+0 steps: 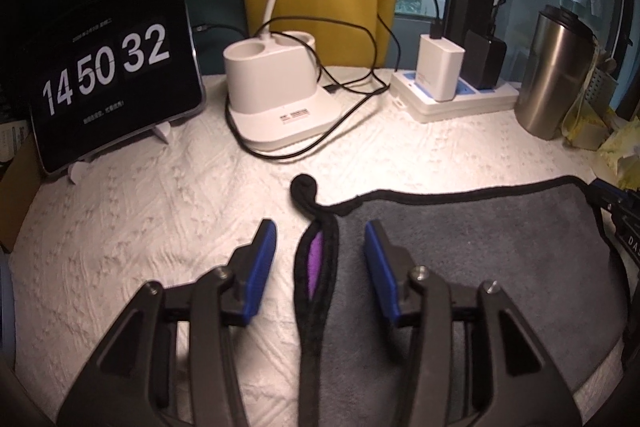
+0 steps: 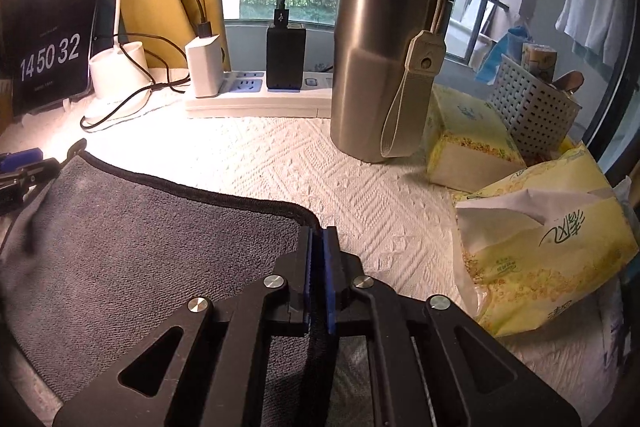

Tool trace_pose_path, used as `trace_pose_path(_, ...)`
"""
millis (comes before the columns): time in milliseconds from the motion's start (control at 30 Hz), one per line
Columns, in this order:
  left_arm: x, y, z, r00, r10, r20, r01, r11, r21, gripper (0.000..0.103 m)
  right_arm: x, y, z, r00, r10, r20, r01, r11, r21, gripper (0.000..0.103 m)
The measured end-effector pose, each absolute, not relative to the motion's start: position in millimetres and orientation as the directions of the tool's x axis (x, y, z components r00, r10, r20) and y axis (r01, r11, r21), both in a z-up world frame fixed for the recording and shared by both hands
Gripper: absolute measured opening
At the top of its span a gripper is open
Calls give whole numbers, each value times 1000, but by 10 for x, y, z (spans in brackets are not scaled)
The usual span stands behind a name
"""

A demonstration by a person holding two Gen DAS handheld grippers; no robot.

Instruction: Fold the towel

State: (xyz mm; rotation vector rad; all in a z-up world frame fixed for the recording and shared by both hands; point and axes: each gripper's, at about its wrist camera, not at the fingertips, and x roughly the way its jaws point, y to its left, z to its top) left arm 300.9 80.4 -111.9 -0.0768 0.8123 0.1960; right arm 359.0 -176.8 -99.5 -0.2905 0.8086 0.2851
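Note:
A grey towel [image 1: 472,259] with black trim lies on the white textured table cover. Its left edge is folded up and shows a purple underside [image 1: 316,259]. My left gripper [image 1: 320,247] is open, its blue pads on either side of that raised left edge, not closed on it. In the right wrist view the towel [image 2: 140,247] spreads to the left. My right gripper [image 2: 319,239] is shut on the towel's right corner edge. The right gripper also shows at the right edge of the left wrist view [image 1: 616,211].
At the back stand a tablet clock [image 1: 112,71], a white lamp base [image 1: 276,87] with black cables, a power strip [image 1: 452,95] with chargers and a steel tumbler [image 2: 384,67]. Yellow tissue packs [image 2: 548,251] and a white perforated basket [image 2: 532,103] lie at the right.

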Motion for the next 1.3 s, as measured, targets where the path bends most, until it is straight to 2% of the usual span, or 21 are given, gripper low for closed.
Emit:
trace_pose_path(67,2968,800,-1084,678,142,-722,-203,979,2,48,3572,-1764,-961,660,138,-738,-354,924,-144,23)
trace_pose_path(133,2931,784,-1042,687,141,-713,-202,979,-1,48,3534,-1757,-906,668,146,-730,-355,924,-140,26)
trace_pose_path(233,2866,763,-970,698,139,-703,-201,980,-6,48,3474,-1745,-830,679,152,-718,-354,925,-139,27)
trace_pose_path(267,2841,758,-941,668,135,-732,-204,979,-5,48,3455,-1744,-807,681,154,-715,-354,925,-138,27)
trace_pose_path(633,2572,692,-648,720,111,-685,-182,983,-33,48,3179,-1742,-564,711,168,-683,-349,927,-135,27)
trace_pose_path(1300,2171,599,-429,758,104,-644,-167,985,-38,49,2721,-1732,-249,752,180,-634,-346,927,-146,27)
